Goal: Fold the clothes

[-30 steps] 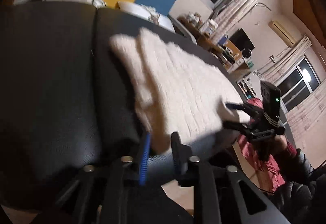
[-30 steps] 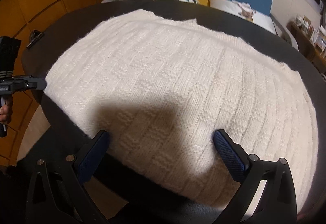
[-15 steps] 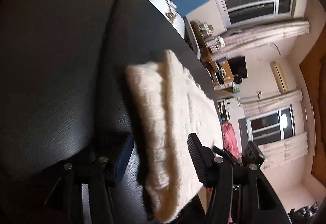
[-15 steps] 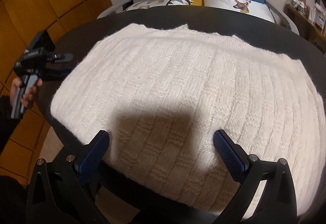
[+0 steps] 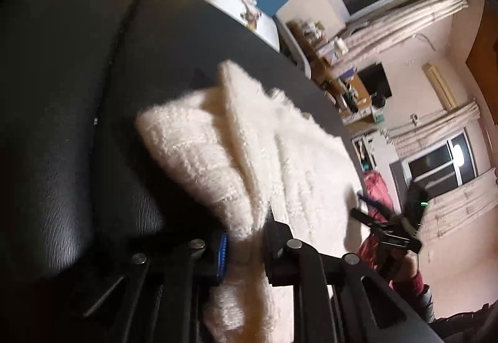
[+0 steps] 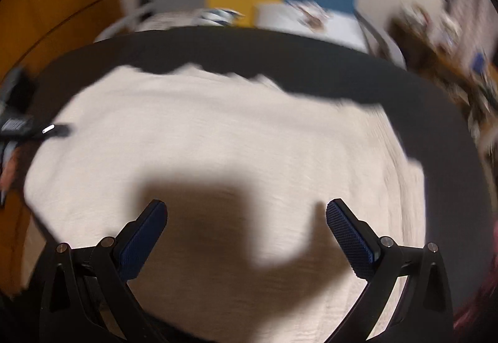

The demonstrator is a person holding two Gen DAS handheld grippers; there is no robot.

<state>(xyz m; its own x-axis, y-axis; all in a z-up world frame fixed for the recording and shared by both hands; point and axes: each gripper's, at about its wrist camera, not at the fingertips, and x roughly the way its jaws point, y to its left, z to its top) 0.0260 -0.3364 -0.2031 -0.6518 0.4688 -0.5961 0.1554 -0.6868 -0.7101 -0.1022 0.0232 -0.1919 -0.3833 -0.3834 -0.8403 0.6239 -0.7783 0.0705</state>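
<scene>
White knit sweater (image 6: 224, 150) is spread flat on the black padded counter (image 5: 62, 93). It looks soft, thick and floppy, so it should be taken by an edge. Its near-left edge is being pinched as the left tongs (image 5: 244, 245) close. The right tongs (image 6: 246, 218) are held wide apart above it.

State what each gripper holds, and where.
Left gripper is closing on the white sweater at its near edge; right gripper is open, holding nothing.
</scene>
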